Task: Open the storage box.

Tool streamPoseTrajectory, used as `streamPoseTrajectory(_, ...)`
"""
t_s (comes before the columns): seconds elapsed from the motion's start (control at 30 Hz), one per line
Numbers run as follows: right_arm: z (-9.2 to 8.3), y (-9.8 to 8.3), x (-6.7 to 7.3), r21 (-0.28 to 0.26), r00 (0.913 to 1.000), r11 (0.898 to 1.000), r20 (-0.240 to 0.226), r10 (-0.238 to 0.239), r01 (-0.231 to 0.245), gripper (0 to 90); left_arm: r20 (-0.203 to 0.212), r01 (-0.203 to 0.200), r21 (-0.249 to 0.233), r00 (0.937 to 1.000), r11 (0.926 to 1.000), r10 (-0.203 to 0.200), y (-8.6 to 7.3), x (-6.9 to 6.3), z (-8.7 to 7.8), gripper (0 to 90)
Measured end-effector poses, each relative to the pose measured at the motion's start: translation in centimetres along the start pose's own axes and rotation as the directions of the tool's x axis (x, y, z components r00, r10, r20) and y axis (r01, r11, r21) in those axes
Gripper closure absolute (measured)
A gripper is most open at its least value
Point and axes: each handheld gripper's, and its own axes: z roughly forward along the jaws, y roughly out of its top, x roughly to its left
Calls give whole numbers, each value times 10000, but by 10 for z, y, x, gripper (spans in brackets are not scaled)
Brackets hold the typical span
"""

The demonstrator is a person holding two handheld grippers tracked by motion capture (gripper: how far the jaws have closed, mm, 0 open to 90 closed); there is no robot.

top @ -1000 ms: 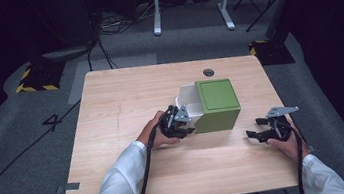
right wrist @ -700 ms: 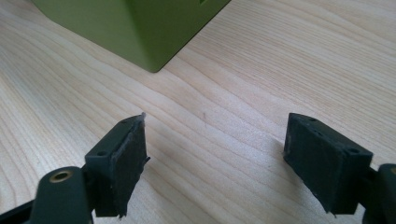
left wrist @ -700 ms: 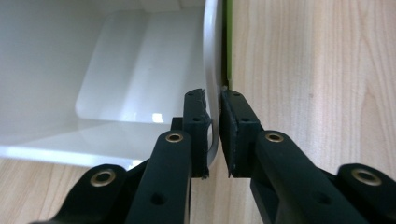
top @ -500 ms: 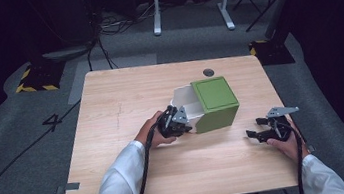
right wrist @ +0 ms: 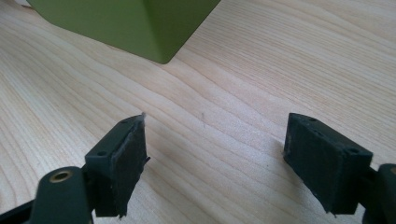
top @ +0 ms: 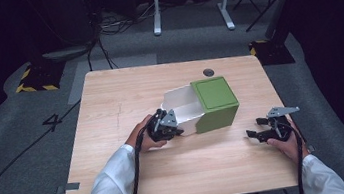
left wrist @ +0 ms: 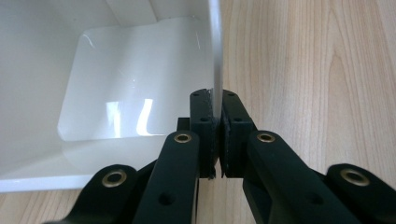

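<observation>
Left gripper [top: 176, 126] is clamped on the white drawer [top: 182, 110] of a green box [top: 217, 102] near the table's [top: 110, 100] middle; right gripper [top: 260, 128] rests parted by the right edge.

Closer, its pads [left wrist: 203, 123] pinch only a thin wall [left wrist: 215, 46]; this could slip.

No writing is readable.
</observation>
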Motion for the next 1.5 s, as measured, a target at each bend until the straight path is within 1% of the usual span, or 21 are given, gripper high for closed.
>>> streamPoseTrajectory(0.5,0,0,-1,-20,10000,10000,-16,2,-2,215,-205,305,-167,9993,9994,-308,-13,-3,-15,845)
streamPoseTrajectory(0.6,0,0,0,-12,10000,10000,-14,1,-1,215,-450,598,-614,9970,9963,-626,-12,-3,-22,739)
streamPoseTrajectory(0.63,0,0,-1,-21,10000,10000,-17,-1,1,215,-593,549,-656,9965,9963,-588,-11,-4,-26,639)
streamPoseTrajectory(0.67,0,0,-1,-21,10000,10000,-17,-1,1,215,-680,606,-689,9955,9958,-653,-10,-5,-29,639)
streamPoseTrajectory(0.7,0,0,0,-14,10000,10000,-15,3,-3,215,-730,638,-747,9949,9952,-693,-10,-6,-32,564)
streamPoseTrajectory(0.73,0,0,0,-14,10000,10000,-15,3,-3,215,-799,696,-760,9939,9947,-757,-9,-8,-36,564)
streamPoseTrajectory(0.83,0,0,-1,-35,10000,10000,-26,12,-12,215,-1245,885,-936,9872,9917,-998,-9,-12,-46,399)
streamPoseTrajectory(0.87,0,0,-1,-35,10000,10000,-26,12,-12,215,-1456,915,-1017,9837,9906,-1058,-8,-13,-50,399)
streamPoseTrajectory(0.9,0,0,-1,-29,10000,10000,-14,12,-12,215,-1830,1027,-1155,9754,9880,-1228,-7,-17,-58,309)
streamPoseTrajectory(0.93,0,0,-1,-29,10000,10000,-14,12,-12,215,-1830,1027,-1155,9754,9880,-1228,-7,-17,-58,306)
streamPoseTrajectory(1.03,0,0,-1,-25,10000,10000,-15,3,-3,215,-2174,1093,-1456,9661,9833,-1396,-8,-19,-73,263)
streamPoseTrajectory(1.13,0,0,-1,-20,10000,10000,-13,8,-8,215,-2513,1244,-1681,9538,9779,-1645,-10,-19,-86,238)
streamPoseTrajectory(1.17,0,0,0,-19,10000,10000,-7,1,-1,215,-2791,1296,-1743,9441,9761,-1752,-13,-19,-94,232)
streamPoseTrajectory(1.2,0,0,0,-19,10000,10000,-7,1,-1,215,-2791,1296,-1743,9441,9761,-1752,-13,-19,-94,229)
streamPoseTrajectory(1.23,0,0,0,-21,10000,10000,-6,2,-2,215,-2919,1361,-1736,9388,9754,-1830,-14,-19,-99,229)
streamPoseTrajectory(1.27,0,0,0,-17,10000,10000,7,-7,7,215,-2959,1412,-1752,9364,9744,-1888,-16,-19,-102,225)
streamPoseTrajectory(1.3,0,0,0,-16,10000,10000,13,-11,11,215,-3067,1481,-1740,9313,9735,-1965,-17,-20,-105,216)
streamPoseTrajectory(1.33,0,0,0,-19,10000,10000,23,-18,18,215,-3220,1621,-1747,9227,9712,-2119,-21,-21,-111,211)
streamPoseTrajectory(1.37,0,0,0,-17,10000,10000,29,-45,45,215,-3220,1621,-1747,9227,9712,-2119,-21,-21,-111,203)
streamPoseTrajectory(1.47,0,0,0,-10,10000,10000,57,-67,67,215,-3386,1857,-1746,9108,9670,-2361,-29,-22,-119,197)
streamPoseTrajectory(1.5,0,0,1,-15,9999,10000,91,-92,93,215,-3505,2013,-1634,9032,9658,-2476,-36,-23,-122,184)
